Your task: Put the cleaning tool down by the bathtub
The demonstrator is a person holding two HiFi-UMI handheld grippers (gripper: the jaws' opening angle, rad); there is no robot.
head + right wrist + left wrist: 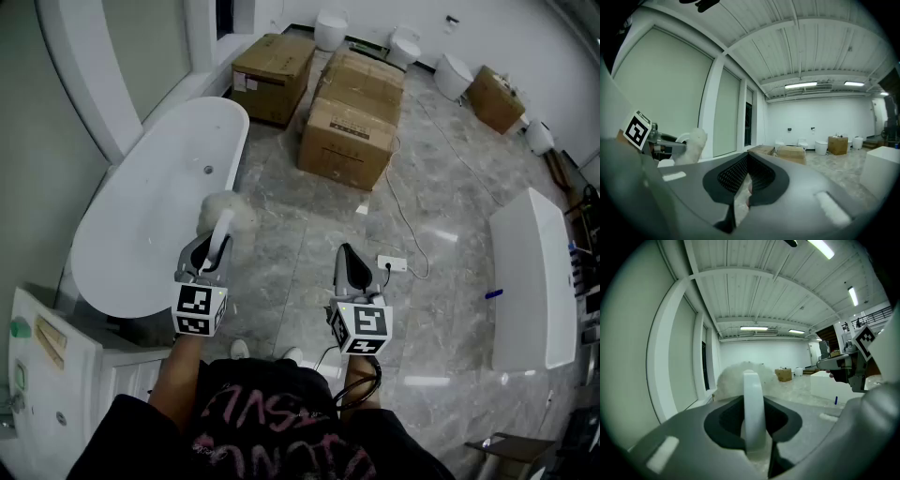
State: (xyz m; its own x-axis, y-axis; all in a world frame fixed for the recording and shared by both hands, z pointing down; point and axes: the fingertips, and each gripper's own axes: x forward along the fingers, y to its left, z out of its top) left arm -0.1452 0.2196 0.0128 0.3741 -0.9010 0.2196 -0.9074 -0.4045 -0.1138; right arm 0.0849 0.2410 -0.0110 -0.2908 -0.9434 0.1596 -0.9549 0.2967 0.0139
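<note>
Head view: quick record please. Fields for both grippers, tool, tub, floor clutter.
left gripper: shut on tool, by its white handle
right gripper: shut, nothing between jaws
tool: fluffy head points away from the person, overlaps tub rim in head view, not yet set down
tub: white, oval, on person's left
floor: boxes, cable

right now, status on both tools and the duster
Left tool shut on duster handle, fluffy head by bathtub rim. Right tool shut, empty. Duster not yet down. Boxes well clear.
</note>
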